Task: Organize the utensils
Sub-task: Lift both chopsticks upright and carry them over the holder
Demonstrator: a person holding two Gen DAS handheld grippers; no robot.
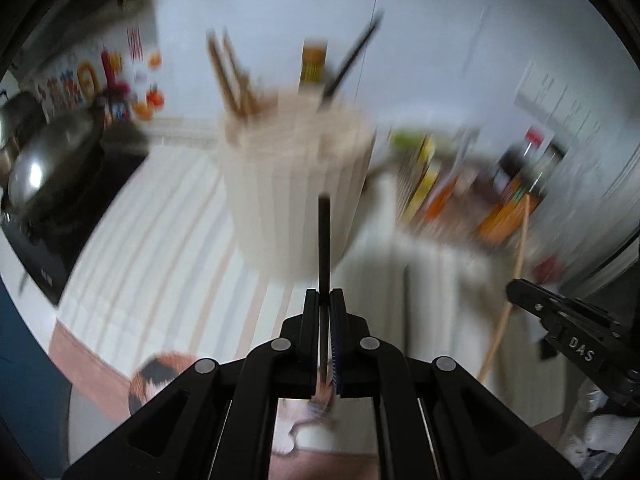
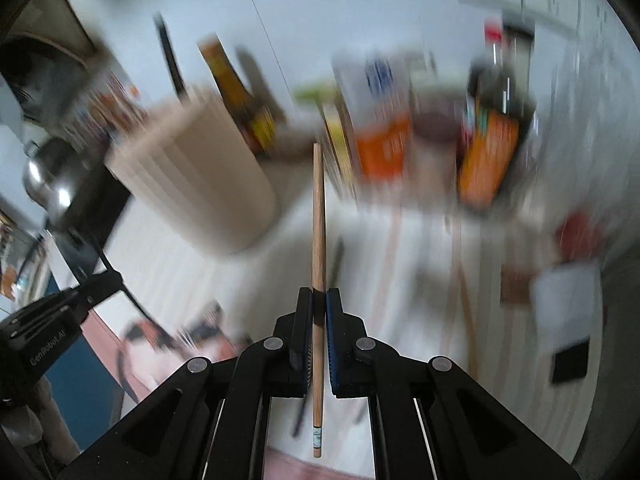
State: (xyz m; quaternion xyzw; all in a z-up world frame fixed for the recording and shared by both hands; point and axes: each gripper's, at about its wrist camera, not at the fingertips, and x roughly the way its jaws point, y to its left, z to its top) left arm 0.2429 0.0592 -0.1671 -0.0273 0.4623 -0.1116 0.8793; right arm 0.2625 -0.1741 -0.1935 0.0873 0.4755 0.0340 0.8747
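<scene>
Clamping a black chopstick (image 1: 324,240), the left gripper (image 1: 325,300) has the holder (image 1: 296,184) dead ahead at twelve o'clock, nearer. The right gripper (image 2: 319,300) pinches a wooden chopstick (image 2: 318,220), holder at ten o'clock.

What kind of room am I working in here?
Most likely a home kitchen counter, though motion blur hides detail. A shiny metal pot sits on a black cooktop at the left, dark sauce bottles with orange labels crowd the back wall, and a beige ribbed utensil holder holds chopsticks.
</scene>
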